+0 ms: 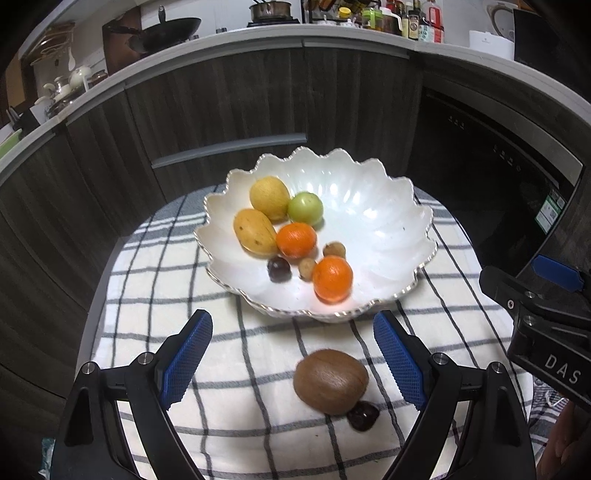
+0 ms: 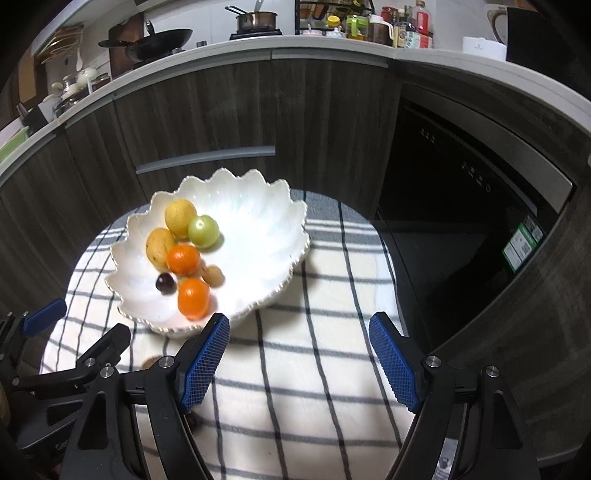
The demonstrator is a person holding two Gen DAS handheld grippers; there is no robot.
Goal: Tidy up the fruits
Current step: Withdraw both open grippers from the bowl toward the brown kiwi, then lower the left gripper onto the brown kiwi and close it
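Note:
A white scalloped bowl (image 1: 388, 229) stands on the checked cloth and holds two yellow fruits, a green one (image 1: 305, 208), two oranges (image 1: 332, 277), a dark cherry (image 1: 279, 269) and two small brown fruits. A brown kiwi (image 1: 330, 381) and a dark cherry (image 1: 363, 415) lie on the cloth in front of the bowl, between the fingers of my open, empty left gripper (image 1: 293, 356). My right gripper (image 2: 299, 360) is open and empty over bare cloth to the right of the bowl (image 2: 258, 236). The kiwi is mostly hidden in the right wrist view.
The checked cloth (image 1: 155, 280) covers a small round table. Dark wooden cabinets (image 1: 229, 107) curve behind it, with a black oven (image 1: 491, 173) at the right. The counter above holds a wok (image 1: 170, 31), pots and bottles. The right gripper shows at the left view's right edge (image 1: 535, 302).

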